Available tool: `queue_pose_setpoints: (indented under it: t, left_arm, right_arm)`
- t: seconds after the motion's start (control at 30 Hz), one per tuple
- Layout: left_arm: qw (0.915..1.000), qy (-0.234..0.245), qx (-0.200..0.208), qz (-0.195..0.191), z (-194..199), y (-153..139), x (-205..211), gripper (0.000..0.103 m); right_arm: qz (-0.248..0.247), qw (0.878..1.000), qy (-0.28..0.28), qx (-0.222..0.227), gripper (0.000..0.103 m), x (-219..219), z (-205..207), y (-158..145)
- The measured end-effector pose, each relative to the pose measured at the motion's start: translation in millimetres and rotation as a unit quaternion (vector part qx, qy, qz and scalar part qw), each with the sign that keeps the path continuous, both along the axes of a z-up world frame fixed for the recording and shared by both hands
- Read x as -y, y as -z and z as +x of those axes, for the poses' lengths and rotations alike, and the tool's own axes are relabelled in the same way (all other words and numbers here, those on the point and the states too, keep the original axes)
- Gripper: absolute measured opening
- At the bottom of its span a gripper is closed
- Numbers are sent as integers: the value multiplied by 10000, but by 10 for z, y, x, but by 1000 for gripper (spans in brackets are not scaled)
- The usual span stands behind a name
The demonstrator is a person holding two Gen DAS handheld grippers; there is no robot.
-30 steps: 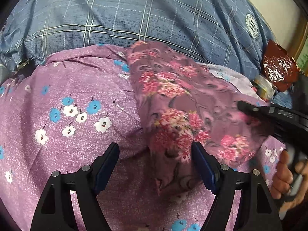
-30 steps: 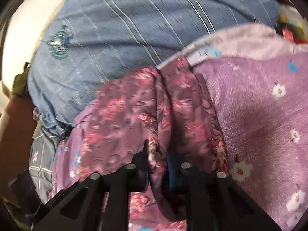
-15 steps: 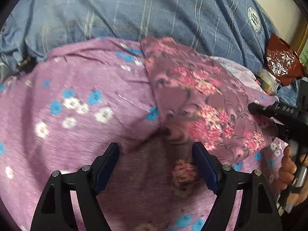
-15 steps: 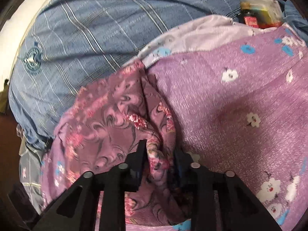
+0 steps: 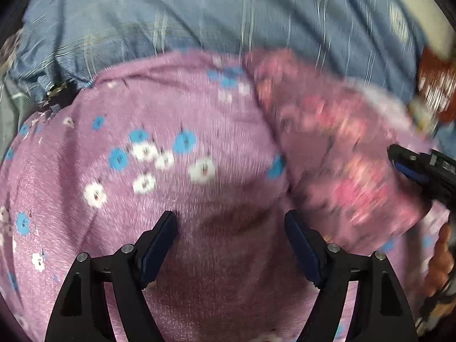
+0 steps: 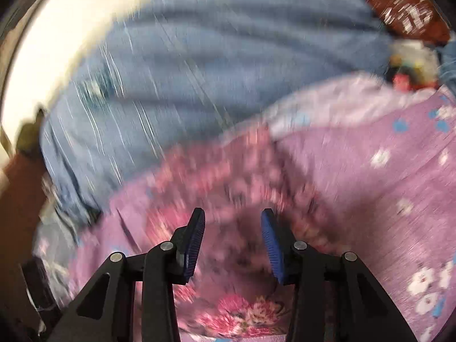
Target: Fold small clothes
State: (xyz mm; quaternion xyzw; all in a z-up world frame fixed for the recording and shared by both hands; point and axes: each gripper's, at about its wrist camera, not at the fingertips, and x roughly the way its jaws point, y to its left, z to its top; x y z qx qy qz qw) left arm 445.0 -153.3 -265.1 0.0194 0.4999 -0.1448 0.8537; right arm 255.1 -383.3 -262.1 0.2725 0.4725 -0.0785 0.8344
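Garment: a small dark-pink rose-print cloth garment (image 6: 216,188) lies bunched on the lilac flower-print fleece blanket (image 5: 142,176), right of centre in the left wrist view.
Right gripper (image 6: 233,239): fingers have just been opening; now parted over the garment, pinching nothing.
Left gripper (image 5: 230,245): fingers spread wide above bare blanket.
Risk: the released fold may slump open, since soft cloth sits on uneven bedding.
Beyond: blue plaid quilt (image 5: 228,14); red-brown foil packet (image 6: 404,8), contents unclear.

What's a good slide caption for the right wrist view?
Right gripper, jaws just opened, hovers over the pink floral garment lying on the purple flowered blanket.
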Motion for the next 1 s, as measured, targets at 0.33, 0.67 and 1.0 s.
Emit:
queue_pose_setpoints:
  t: [0.33,0.67,1.0]
  left_arm:
    - [9938,-501,994,-41,-168,-458,-500,78]
    - [9098,-2881,2324,1879,-461,-417,-1845,76]
    - [9438,-1897,2688,-299,-943,-809,-1335,78]
  right_arm:
    - [-99,9999,-6,-17,42,-39,-1,-4]
    - [-217,9998,43,24,42,-82,2,8]
    - [-18,9940,554,939,44,153,-265,-323]
